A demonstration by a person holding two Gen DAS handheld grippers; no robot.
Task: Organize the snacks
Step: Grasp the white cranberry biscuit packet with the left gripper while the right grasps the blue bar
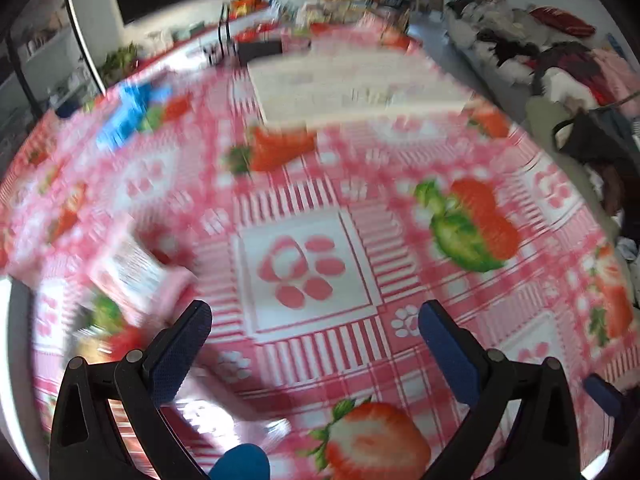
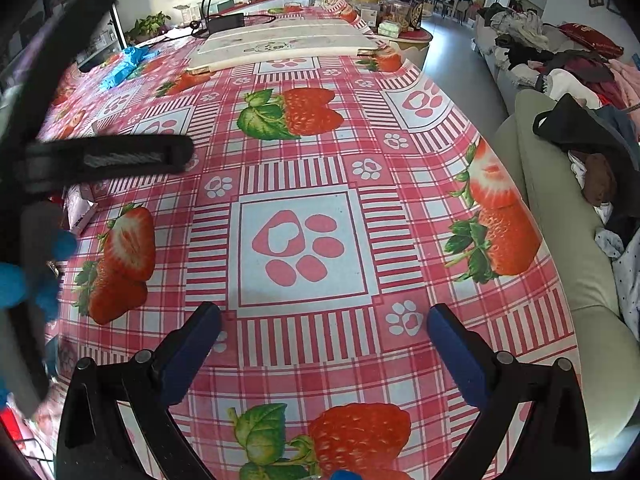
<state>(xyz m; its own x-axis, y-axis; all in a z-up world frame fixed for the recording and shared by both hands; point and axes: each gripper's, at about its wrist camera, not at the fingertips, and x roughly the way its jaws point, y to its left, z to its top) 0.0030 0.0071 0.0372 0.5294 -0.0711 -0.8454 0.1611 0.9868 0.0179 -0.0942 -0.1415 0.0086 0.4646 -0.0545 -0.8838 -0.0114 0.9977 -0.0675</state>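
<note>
The left wrist view is smeared by motion. A pink snack packet with a white label (image 1: 136,272) lies on the strawberry tablecloth (image 1: 360,184), just ahead and left of my left gripper (image 1: 314,320). A second pink packet (image 1: 224,396) lies beside and below the left finger (image 1: 188,340). That gripper is open, with only cloth between its fingers. My right gripper (image 2: 324,316) is open too, low over the bare cloth (image 2: 304,240). At the left edge of the right wrist view, a pink-and-white packet (image 2: 80,208) peeks from behind the black body of the left gripper (image 2: 108,160), held by a blue-gloved hand (image 2: 24,276).
A white board (image 2: 280,46) lies at the table's far end, with a black adapter and cable (image 2: 228,20) behind it. A blue wrapper (image 2: 124,64) sits far left. A pale sofa piled with clothes (image 2: 560,200) runs along the table's right edge. A white rim (image 1: 12,360) shows lower left.
</note>
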